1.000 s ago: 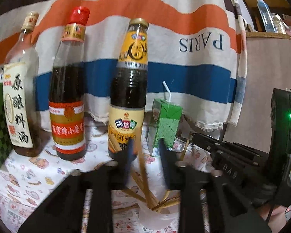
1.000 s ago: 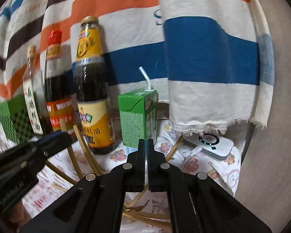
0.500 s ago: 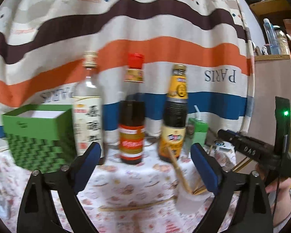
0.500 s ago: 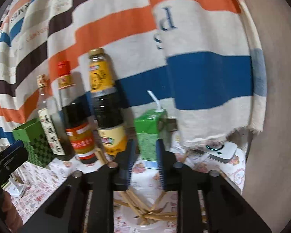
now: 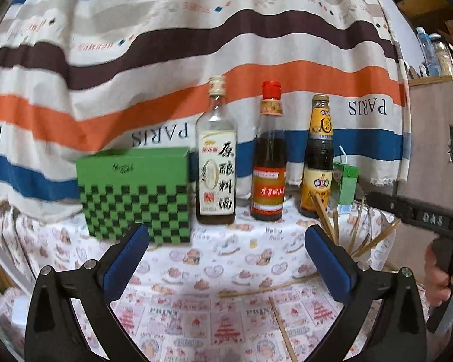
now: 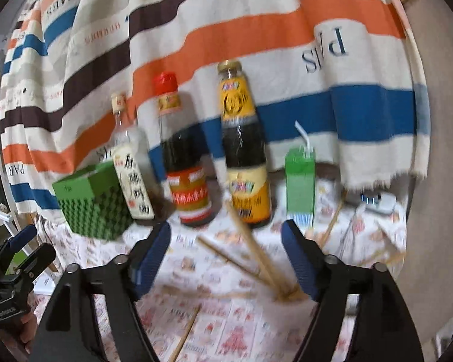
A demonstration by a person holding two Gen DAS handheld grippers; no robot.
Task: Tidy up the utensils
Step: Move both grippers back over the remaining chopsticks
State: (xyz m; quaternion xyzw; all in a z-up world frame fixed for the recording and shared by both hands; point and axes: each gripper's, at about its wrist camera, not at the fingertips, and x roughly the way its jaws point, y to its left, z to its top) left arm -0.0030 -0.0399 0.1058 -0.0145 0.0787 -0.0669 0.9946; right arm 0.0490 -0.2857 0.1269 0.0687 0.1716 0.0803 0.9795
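Both pairs of tongs spreading at this moment, nothing between the blue pads of either.

Left tongs (image 5: 226, 235): jaws wide, aimed at the row along the striped cloth backdrop (image 5: 196, 45). From 9 toward 3 o'clock across that view: green checked cardboard box (image 5: 135, 199), clear glass bottle with a white label (image 5: 215, 175), dark bottle with a red cap (image 5: 268, 175), dark bottle with a yellow label (image 5: 318, 163), small green drink carton with a straw (image 5: 344, 187).

Right tongs (image 6: 226, 227): jaws parted too, view smeared.

Task's things, thin wooden chopsticks, in two lots:
- Standing bundle of chopsticks (image 6: 256, 256), fanned upward, lower ends meeting just beside the right-hand pad in the right view; seen at 3 o'clock from the left tongs. Holder under them too blurred to name.
- Loose chopstick (image 5: 268, 285) flat on the cartoon-printed tablecloth (image 5: 211, 259), at 5 o'clock below the left gap, long axis near 9-to-3, slightly raised toward 3. Second loose chopstick (image 5: 283, 331) close under it, axis 11-to-5.

From the right tongs, one flat stick at 7 o'clock, axis 1-to-7.

Judged: loose sticks next, lying on the left-tongs side of the bundle, so left hand likely better placed. Pads to be set across the stick's axis, not along it.
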